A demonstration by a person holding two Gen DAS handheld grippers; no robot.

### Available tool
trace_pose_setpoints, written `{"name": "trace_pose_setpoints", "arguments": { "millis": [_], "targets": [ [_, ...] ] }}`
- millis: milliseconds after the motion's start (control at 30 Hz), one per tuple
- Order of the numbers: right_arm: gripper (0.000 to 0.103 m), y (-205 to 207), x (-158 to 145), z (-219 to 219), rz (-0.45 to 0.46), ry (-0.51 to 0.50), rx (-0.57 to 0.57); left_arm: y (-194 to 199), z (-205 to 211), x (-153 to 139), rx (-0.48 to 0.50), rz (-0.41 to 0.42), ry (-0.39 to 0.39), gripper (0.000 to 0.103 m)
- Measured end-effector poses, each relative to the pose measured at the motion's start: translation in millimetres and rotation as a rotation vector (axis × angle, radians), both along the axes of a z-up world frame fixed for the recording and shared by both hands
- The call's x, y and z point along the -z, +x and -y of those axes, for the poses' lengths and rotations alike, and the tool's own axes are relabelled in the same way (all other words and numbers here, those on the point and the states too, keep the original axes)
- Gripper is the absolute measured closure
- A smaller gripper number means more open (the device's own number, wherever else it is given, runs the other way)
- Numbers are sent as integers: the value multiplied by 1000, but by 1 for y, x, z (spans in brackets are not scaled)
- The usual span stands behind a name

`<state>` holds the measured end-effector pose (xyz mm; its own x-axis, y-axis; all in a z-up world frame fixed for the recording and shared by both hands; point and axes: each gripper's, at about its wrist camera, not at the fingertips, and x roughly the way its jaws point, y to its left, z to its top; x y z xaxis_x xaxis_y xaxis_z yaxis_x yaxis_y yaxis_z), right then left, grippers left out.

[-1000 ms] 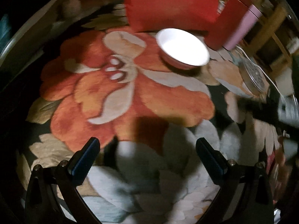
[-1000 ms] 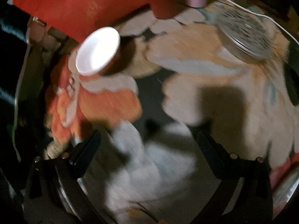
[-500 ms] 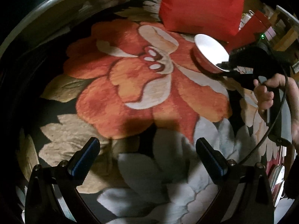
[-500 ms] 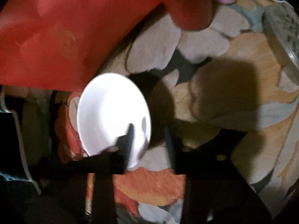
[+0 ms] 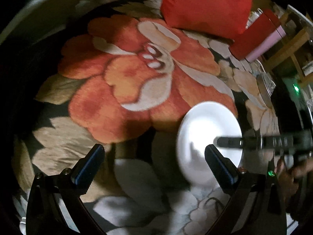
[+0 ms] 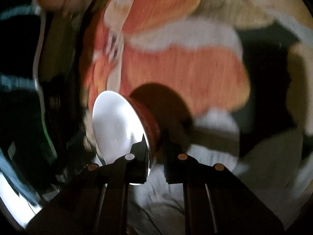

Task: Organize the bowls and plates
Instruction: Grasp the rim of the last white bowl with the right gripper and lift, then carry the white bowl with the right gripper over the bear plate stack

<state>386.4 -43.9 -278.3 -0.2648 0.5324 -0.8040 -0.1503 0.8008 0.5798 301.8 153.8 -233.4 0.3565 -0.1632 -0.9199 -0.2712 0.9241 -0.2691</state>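
Left tongs point(image 5: 152, 157): apart, empty, above floral worktop point(image 5: 125, 90) | Bowl point(image 5: 210, 143): white inside, red outside, tilted on edge above worktop, right of left tongs | Right tongs point(image 6: 155, 156): clamped on bowl rim | Red bag point(image 5: 207, 4): far side.
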Motion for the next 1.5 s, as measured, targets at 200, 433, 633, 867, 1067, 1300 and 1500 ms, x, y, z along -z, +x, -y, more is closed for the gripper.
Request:
{"name": "trace_pose_setpoints", "arguments": {
  "millis": [200, 433, 633, 867, 1067, 1300, 1500],
  "targets": [
    [88, -31, -10, -3, 105, -63, -24, 2, 34, 19, 84, -47, 5, 34],
    [91, -34, -16, -19, 198, -148, -33, 9, 54, 18, 139, -54, 22, 83],
    [90, -43, -41, 4, 225, -181, -22, 7, 78, -6, 194, -23, 3, 87],
    [90, -57, -93, 61, 282, -234, 83, 8, 140, -51, 298, 36, -21, 87],
    [90, -82, -131, 115, 362, -268, 215, 2, 196, -83, 408, 71, -28, 87],
    [90, -116, -150, 173, 391, -303, 340, -9, 259, -98, 536, 88, -43, 87],
    [90, -138, -158, 216, 402, -338, 410, -19, 307, -100, 629, 90, -48, 87]
  ]
}}
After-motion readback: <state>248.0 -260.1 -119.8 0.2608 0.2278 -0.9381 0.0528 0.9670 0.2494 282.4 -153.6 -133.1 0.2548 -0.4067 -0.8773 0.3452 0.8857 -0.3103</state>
